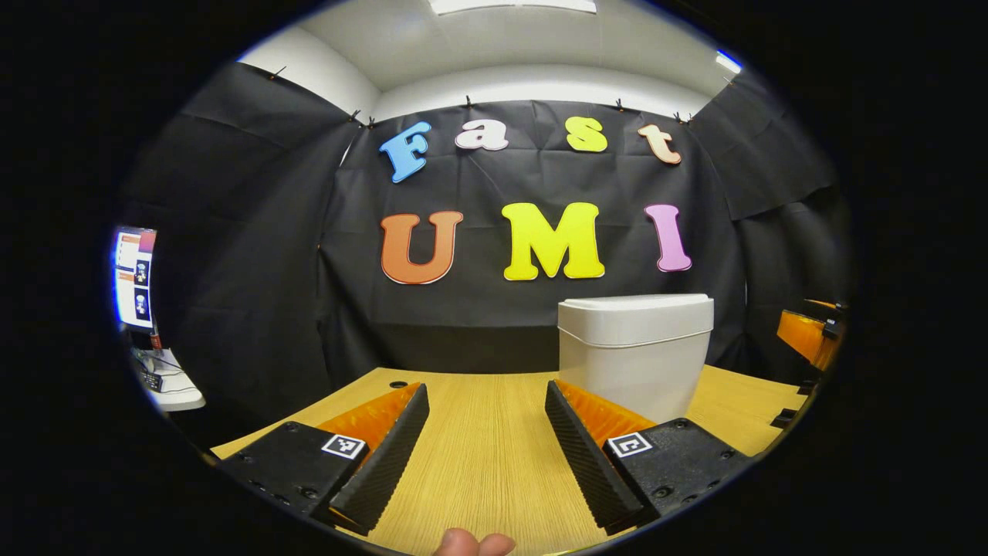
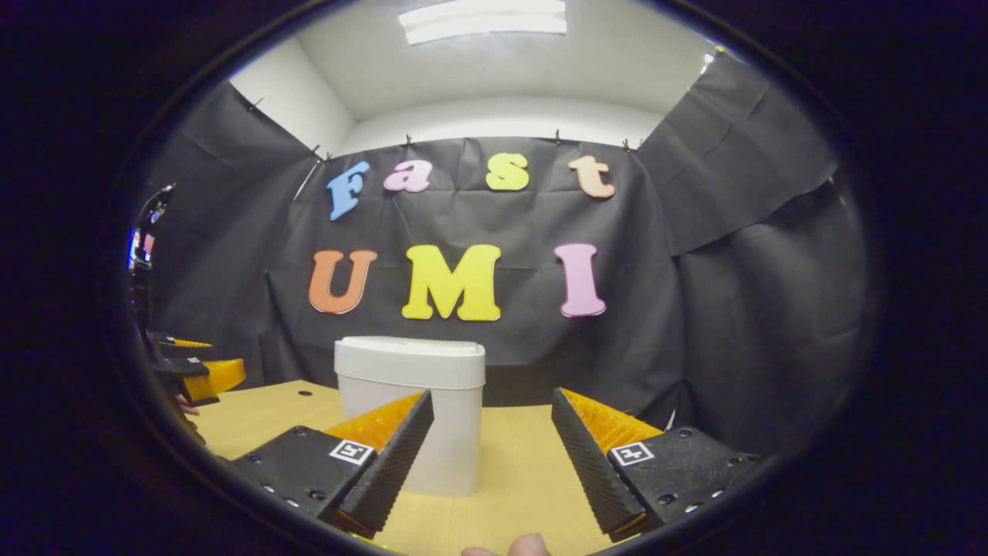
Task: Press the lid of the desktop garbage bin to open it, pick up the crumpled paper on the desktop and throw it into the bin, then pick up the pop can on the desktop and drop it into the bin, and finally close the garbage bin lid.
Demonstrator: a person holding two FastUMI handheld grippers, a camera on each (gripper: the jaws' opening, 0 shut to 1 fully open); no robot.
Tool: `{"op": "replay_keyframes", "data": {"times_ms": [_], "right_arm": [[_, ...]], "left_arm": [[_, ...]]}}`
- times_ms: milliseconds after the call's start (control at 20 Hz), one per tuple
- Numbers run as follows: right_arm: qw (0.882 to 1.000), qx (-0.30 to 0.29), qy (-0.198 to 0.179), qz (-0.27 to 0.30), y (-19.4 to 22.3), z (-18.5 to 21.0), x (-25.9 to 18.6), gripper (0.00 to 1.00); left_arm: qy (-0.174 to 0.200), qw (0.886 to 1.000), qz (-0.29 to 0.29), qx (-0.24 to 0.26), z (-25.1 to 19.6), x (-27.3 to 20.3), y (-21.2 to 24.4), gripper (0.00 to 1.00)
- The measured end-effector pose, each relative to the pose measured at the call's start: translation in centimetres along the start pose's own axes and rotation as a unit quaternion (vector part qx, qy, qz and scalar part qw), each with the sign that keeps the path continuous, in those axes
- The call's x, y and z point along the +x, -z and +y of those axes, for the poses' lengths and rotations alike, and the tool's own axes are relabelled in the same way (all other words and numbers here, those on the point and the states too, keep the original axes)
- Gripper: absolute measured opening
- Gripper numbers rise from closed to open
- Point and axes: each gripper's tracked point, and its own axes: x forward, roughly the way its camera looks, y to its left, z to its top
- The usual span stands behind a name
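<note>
On the pale wooden desktop (image 1: 494, 455) my white plastic lidded bin (image 2: 410, 409) stands closed; both my left gripper (image 1: 486, 398) and right gripper (image 2: 492, 405) gape empty, so everything remains undone.

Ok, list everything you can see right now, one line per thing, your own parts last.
bin: one, white, lid shut, standing on the table toward the back wall
table: one, light wood, under both grippers
cloth wall: black, behind the table
monitor: one, lit screen, far left in the left gripper view
ceiling light: one, white, overhead
left gripper: one, open, holding nothing
right gripper: one, open, holding nothing
fingertip: person's, at the bottom edge of the left gripper view
</note>
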Motion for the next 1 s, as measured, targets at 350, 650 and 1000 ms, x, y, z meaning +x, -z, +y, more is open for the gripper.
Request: {"op": "replay_keyframes", "data": {"times_ms": [350, 650, 1000], "right_arm": [[1.000, -0.015, -0.012, -0.004, -0.2, 1.6, -0.6, 0.95], [1.000, -0.002, -0.016, 0.005, 0.5, 1.9, -0.6, 0.98], [0.999, -0.009, -0.024, -0.021, -1.6, 2.9, -0.4, 0.95]], "left_arm": [[0.021, 1.000, 0.007, 0.001, -0.6, 0.0, 0.5, 0.98], [0.028, 1.000, 0.010, 0.005, -1.1, 0.0, 0.7, 0.98], [0.038, 0.999, 0.005, 0.015, -2.0, -0.2, 0.5, 0.98]]}}
